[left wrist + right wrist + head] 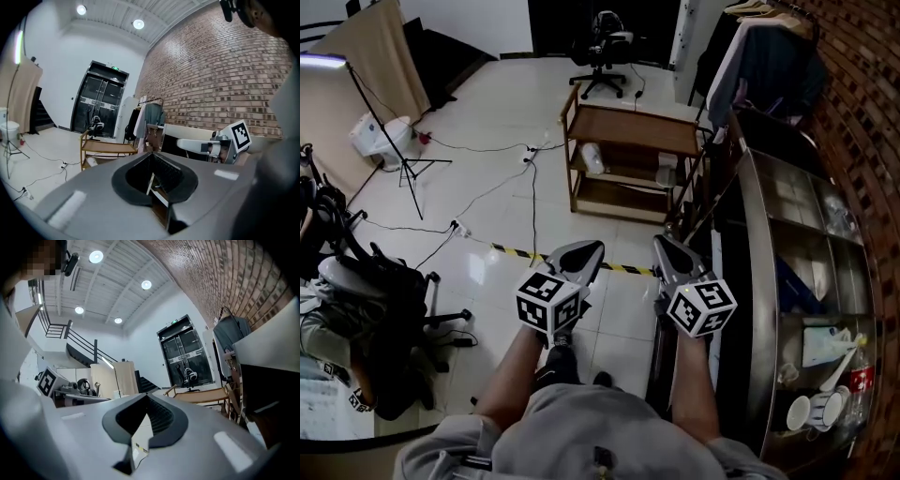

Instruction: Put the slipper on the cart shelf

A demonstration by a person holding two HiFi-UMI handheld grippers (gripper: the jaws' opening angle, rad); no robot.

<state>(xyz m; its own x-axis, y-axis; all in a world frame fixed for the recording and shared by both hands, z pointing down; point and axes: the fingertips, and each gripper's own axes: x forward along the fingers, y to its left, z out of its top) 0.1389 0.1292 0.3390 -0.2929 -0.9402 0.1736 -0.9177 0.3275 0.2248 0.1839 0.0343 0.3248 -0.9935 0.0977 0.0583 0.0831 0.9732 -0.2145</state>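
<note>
Facing the brick wall (853,112) on my right and the pale floor (487,112) ahead, I stand well apart from the wooden cart (630,127). A steel counter (759,281) runs just beside my right gripper (667,246), and my left gripper (586,251) hangs next to it over the floor. Each gripper view shows its jaws pressed together at the tips with nothing between them. A white thing (592,157) lies on the cart's middle shelf; I cannot tell whether it is the slipper. Only the head view shows the cups (814,411) on the counter. The gripper views take in the ceiling lamps (138,23), and the left one catches my right gripper from the side.
</note>
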